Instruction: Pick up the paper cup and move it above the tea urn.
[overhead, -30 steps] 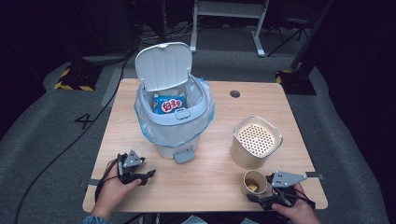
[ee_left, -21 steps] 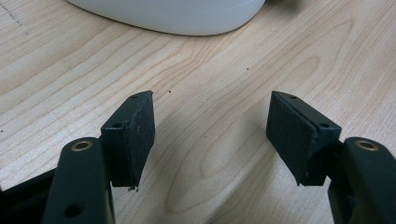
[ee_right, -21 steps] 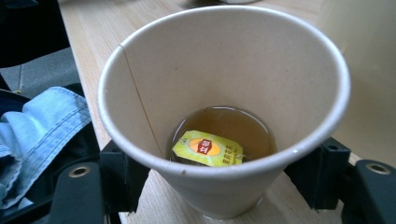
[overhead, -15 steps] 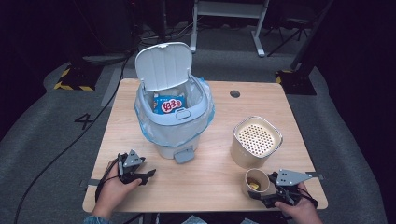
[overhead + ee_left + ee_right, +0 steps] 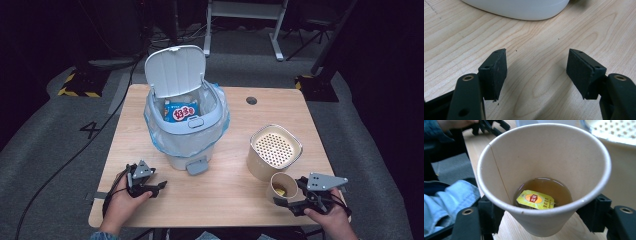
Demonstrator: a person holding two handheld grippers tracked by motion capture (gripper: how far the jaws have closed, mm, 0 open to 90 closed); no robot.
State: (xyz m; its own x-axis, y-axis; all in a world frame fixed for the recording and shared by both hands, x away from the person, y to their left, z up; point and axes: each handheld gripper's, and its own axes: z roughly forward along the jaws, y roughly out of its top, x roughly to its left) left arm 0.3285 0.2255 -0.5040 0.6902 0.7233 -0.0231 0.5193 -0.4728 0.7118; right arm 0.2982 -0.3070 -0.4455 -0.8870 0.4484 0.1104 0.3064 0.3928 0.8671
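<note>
A brown paper cup (image 5: 283,187) stands tilted at the table's front right. It holds a little tea and a yellow tea bag tag (image 5: 535,199). My right gripper (image 5: 290,196) is shut on the cup (image 5: 544,177); its jaws have just been closing, one on each side of the cup wall, and the cup is a little above the table. My left gripper (image 5: 159,186) rests at the front left, open, with bare wood between its pads (image 5: 496,72). A white pedal bin (image 5: 187,135) with a blue liner stands mid-table, its lid (image 5: 175,70) up and a blue snack packet (image 5: 181,112) inside.
A beige canister with a perforated top (image 5: 275,150) stands right behind the cup, close to it. The bin's base (image 5: 524,10) lies just ahead of the left gripper. The wooden table (image 5: 225,200) has a cable hole (image 5: 251,100) at the back right.
The right gripper has tightened on the paper cup and lifted it slightly off the table. The left gripper has stayed where it was.
</note>
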